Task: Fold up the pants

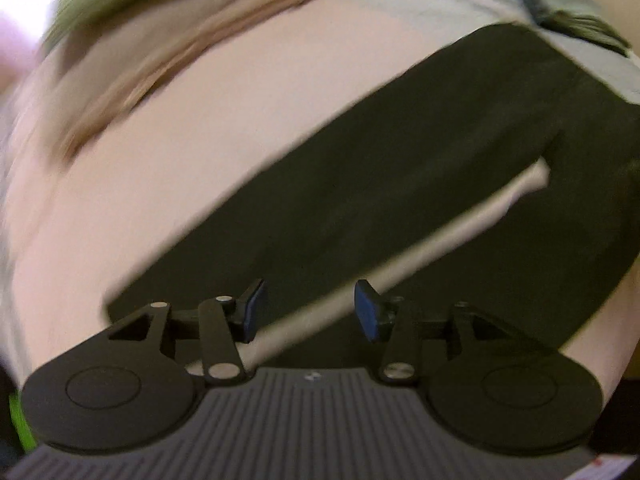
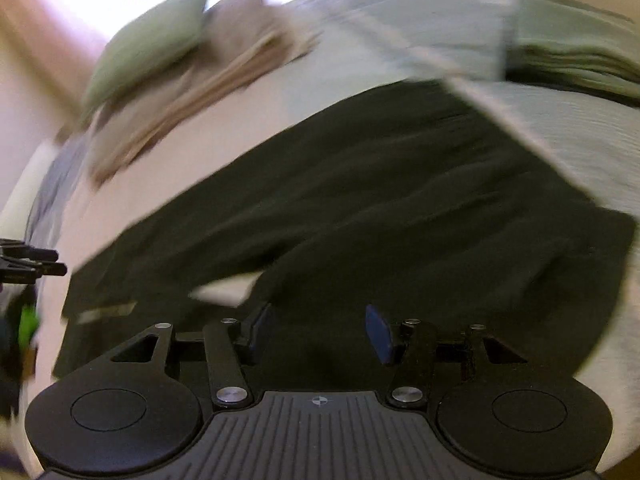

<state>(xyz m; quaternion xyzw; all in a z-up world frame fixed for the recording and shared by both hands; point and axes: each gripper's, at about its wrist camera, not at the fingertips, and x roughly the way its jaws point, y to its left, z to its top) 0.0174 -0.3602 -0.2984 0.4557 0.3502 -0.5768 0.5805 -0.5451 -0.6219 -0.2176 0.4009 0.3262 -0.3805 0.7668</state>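
Scene: Two blurred fisheye views looked down on a bed (image 2: pixel 132 200) covered in a pale pinkish sheet, with dark pants (image 2: pixel 360 208) spread across it.

Pants: The dark pants (image 1: pixel 400 184) lay flat and diagonal on the bed, both legs stretched out side by side, with a thin wedge of pale sheet showing between them.

Progress: By the look of it, folding had barely begun; the legs were apart, no fold was visible, and all the folding seemed left to do.

Left hand-held gripper: The left hand-held gripper (image 1: pixel 310 310) hovered over the pants near the gap between the legs, its blue-padded fingers spread apart and holding nothing.

Right hand-held gripper: The right hand-held gripper (image 2: pixel 318 332) hung over the wider, darker part of the pants, its fingers likewise spread and empty.

Other bedding: A pale green-grey blanket (image 2: pixel 540 120) lay beside the pants at the far side, touching or overlapping their edge; a green pillow (image 2: pixel 152 48) and a tan striped cloth (image 2: pixel 192 92) sat further off.

Containers: No basket, box or other container showed in either view.
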